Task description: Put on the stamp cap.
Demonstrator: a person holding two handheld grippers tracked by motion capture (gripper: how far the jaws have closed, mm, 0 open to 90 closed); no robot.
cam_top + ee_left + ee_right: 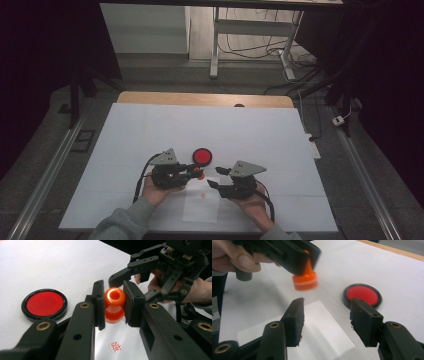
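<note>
One red round stamp mark [115, 347] on the white paper sheet [130, 340]; character inside looks like a Chinese seal sign, too small to read. No other text.

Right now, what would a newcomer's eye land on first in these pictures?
The orange stamp, pinched in the left tongs above the white paper, which already bears a small red seal mark. Next, the round red ink pad on the table beside it. The right tongs stand open nearby with nothing between them.
</note>
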